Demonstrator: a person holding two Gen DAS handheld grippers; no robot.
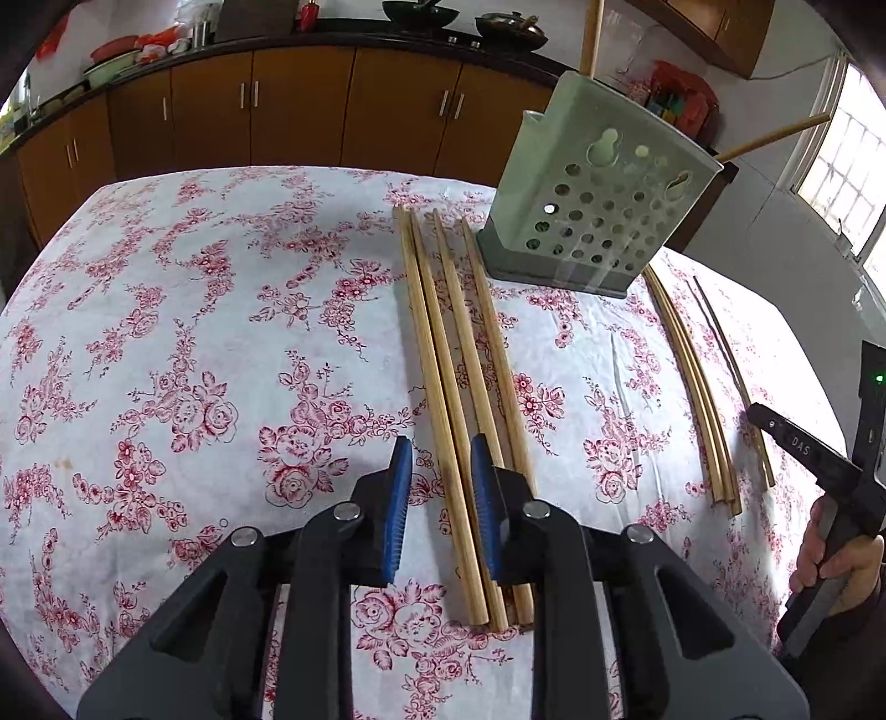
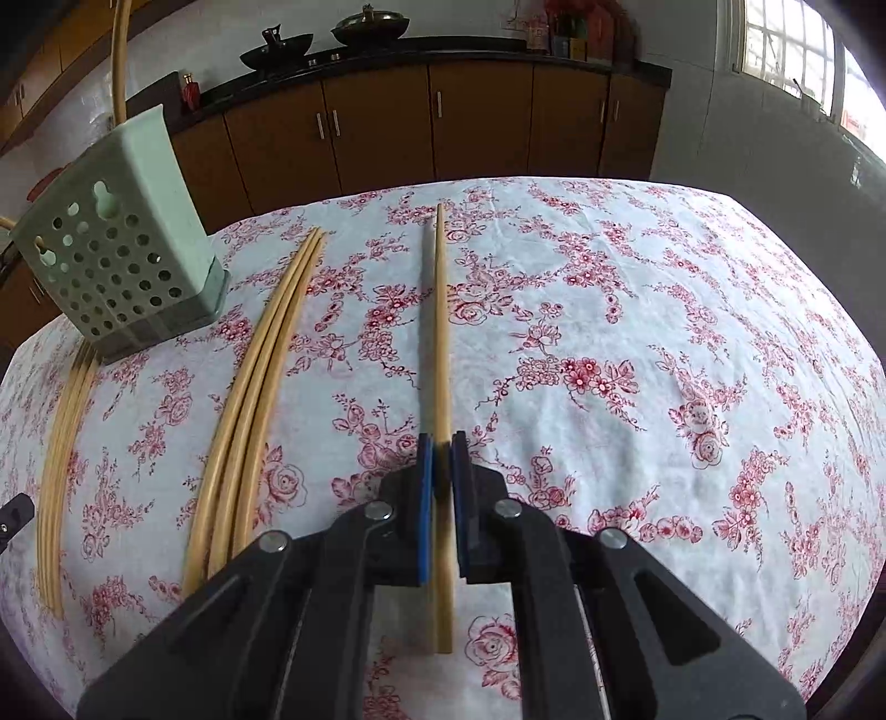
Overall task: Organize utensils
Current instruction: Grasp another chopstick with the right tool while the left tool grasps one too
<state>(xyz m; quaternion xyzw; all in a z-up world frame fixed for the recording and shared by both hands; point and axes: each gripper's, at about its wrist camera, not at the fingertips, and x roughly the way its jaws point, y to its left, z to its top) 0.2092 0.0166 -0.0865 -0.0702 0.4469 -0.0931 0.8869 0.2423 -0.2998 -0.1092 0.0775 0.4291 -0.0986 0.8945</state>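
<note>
The right tongs (image 2: 441, 482) are clamped on one chopstick (image 2: 441, 332) lying mid-frame on the counter (image 2: 637, 310). The left tongs (image 1: 441, 515) sit apart around another chopstick (image 1: 437, 387), not squeezing yet. Next, I think, each gets lifted into the green holder (image 2: 119, 243), upper left.

Table (image 1: 166, 332) with the holder (image 1: 603, 210) standing toward its far side; two chopsticks (image 1: 591, 33) stand in the holder, leaning out over its top. Before the holder and to its left lies a group of four chopsticks (image 1: 443, 387), side by side, running near to far. To the holder's right lies a bundle of three chopsticks (image 2: 260, 365) — and right of that bundle, apart from it, a single chopstick (image 2: 441, 332). Behind the table runs a row of cabinets (image 1: 299, 105) with pans (image 1: 421, 11) on the counter above.
</note>
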